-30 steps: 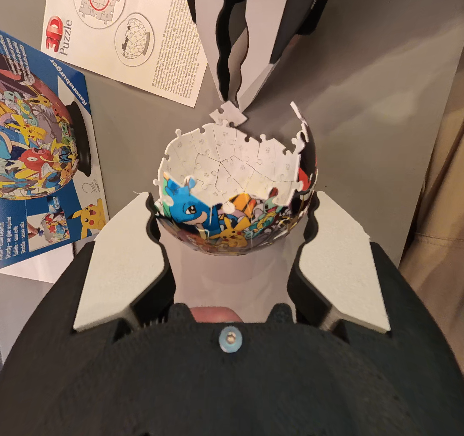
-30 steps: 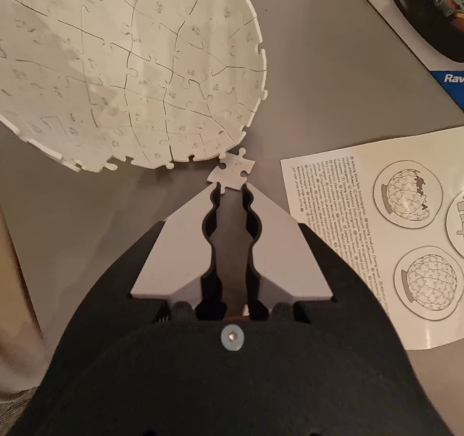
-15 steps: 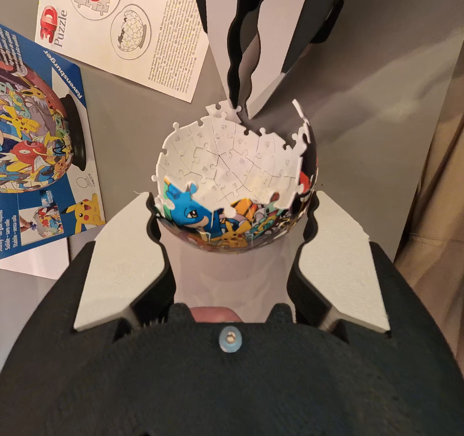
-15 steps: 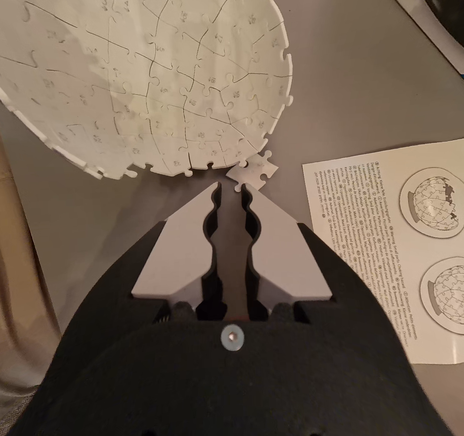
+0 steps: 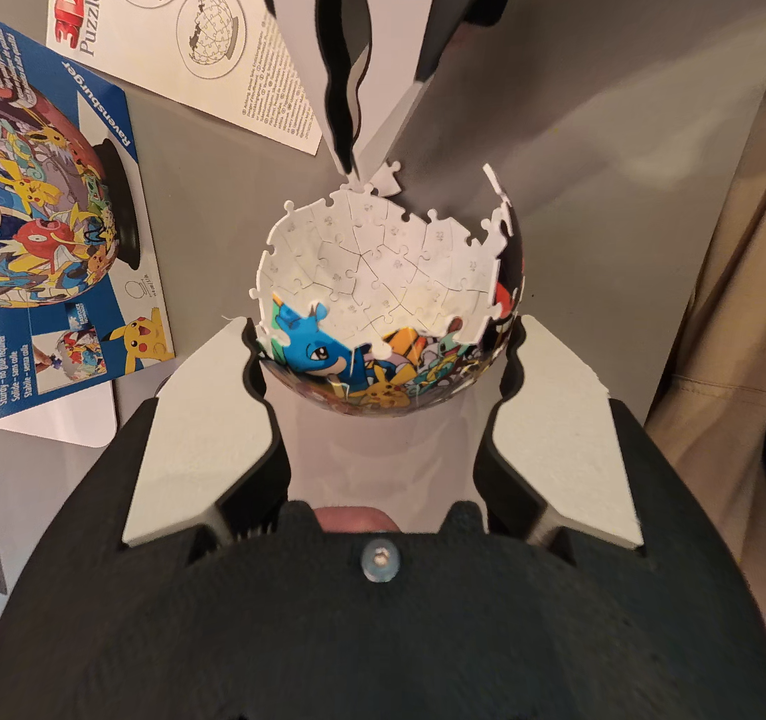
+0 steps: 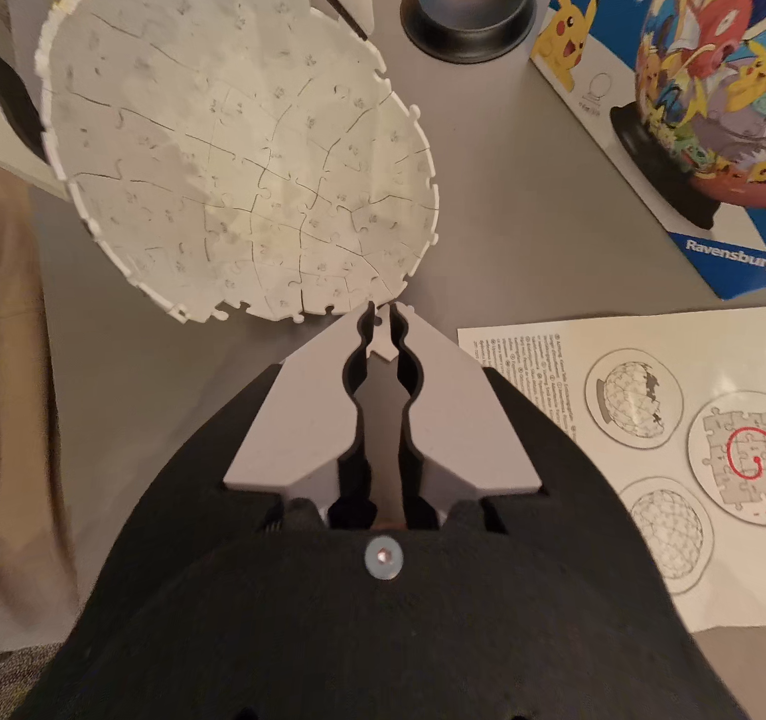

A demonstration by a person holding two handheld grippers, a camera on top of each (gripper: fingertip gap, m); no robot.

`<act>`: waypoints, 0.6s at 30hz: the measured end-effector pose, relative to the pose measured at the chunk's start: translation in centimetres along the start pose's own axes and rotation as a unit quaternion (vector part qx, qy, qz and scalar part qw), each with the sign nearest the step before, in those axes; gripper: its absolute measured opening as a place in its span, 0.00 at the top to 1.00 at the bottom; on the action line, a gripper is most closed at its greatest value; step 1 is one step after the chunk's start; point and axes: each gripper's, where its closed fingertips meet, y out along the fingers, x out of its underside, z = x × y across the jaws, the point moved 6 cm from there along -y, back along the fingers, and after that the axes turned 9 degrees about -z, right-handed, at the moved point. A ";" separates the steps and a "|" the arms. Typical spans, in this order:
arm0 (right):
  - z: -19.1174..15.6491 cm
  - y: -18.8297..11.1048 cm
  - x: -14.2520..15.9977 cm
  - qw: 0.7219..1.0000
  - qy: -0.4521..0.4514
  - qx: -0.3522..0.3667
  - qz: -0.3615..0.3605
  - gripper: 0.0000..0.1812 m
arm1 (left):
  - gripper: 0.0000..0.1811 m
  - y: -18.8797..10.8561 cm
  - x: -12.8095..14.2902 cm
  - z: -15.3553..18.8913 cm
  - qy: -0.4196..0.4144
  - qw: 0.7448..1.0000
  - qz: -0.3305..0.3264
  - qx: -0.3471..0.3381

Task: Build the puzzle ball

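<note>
The half-built puzzle ball [image 5: 385,281] is a bowl, white inside and with colourful cartoon print outside. My left gripper [image 5: 383,339] is shut on it, one finger on each side, open side up. My right gripper [image 6: 383,314] is shut on a white puzzle piece [image 6: 380,343] that sits between its fingers just behind the tips. The tips touch the ball's near rim [image 6: 331,306]. In the left wrist view the right gripper [image 5: 352,167] comes down from above and the piece [image 5: 387,180] lies against the ball's far rim.
A grey table [image 6: 497,161] carries a black round stand [image 6: 468,8], the blue puzzle box [image 6: 684,99] and a white instruction sheet [image 6: 621,430]. Box [image 5: 62,244] and sheet [image 5: 186,37] lie left of the ball. Beige cloth [image 5: 713,327] is past the table's right edge. The left gripper's tips are roughly 9 centimeters from the right gripper's.
My right gripper has swung round and pressed in at the ball's rim. The piece, which stuck out ahead of the tips, now sits back between the fingers. The left gripper still holds the ball.
</note>
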 end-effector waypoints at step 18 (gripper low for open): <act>0.6 2.2 1.1 0.999 -0.003 -0.025 -0.029 1.00 | 0.38 -0.2 -1.2 0.1 -0.012 0.999 -0.039 0.016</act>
